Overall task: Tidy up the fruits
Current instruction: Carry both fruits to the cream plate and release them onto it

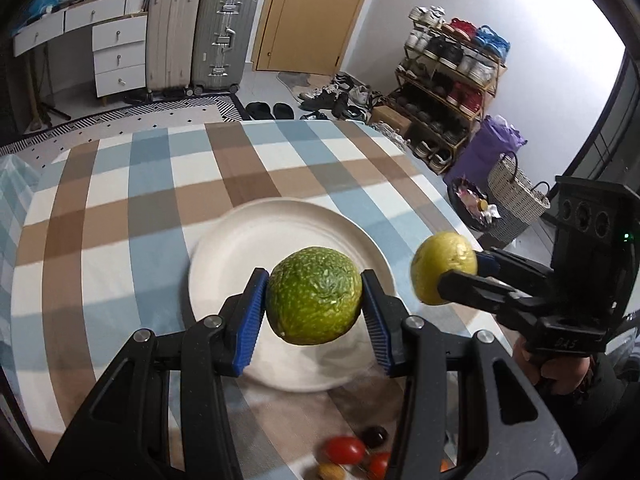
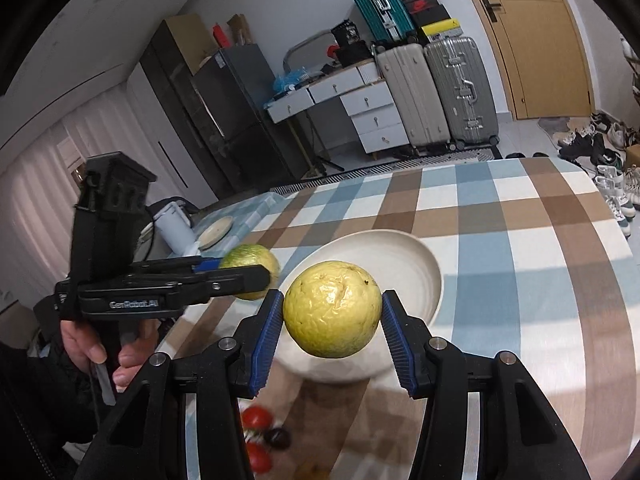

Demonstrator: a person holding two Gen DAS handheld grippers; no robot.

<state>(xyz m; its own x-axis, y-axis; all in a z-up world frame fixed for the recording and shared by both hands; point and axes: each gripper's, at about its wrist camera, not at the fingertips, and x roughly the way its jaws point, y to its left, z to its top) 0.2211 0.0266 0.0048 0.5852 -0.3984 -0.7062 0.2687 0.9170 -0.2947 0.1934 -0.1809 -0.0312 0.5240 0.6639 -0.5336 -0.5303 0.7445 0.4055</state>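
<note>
left wrist view takes in the checked tablecloth [image 1: 120,208] first, blue, brown and white squares spread over the table and filling most of the picture. on it sits a white plate [image 1: 248,240], round and shallow, with nothing resting on its bare surface. above the near edge of that plate the left gripper [image 1: 315,307] is clamped on a mottled green fruit [image 1: 314,296], its blue pads pressing each side so the fruit hangs clear of the plate. off to the right in this view the right gripper [image 1: 456,272] comes in from the side, closed around a yellow fruit [image 1: 440,266], which is held in the air just beyond the plate's right rim. a hand [image 1: 556,372] wraps the handle below it.

right wrist view shows the same things from the other side: the tablecloth [image 2: 520,240], the plate [image 2: 400,248], and the right gripper [image 2: 331,318] with its pads tight on the yellow fruit [image 2: 332,308] above the plate's near side. the left gripper [image 2: 256,276] reaches in from the left with the green fruit [image 2: 250,258] pinched at its tip, just beside the plate's left edge, and a hand [image 2: 100,344] grips its trigger.

smallest of all, a few cherry tomatoes [image 1: 344,450] and a dark little fruit [image 1: 374,436] lie blurred on the cloth near the bottom, between the gripper fingers; they show again in the right wrist view [image 2: 256,418].
</note>
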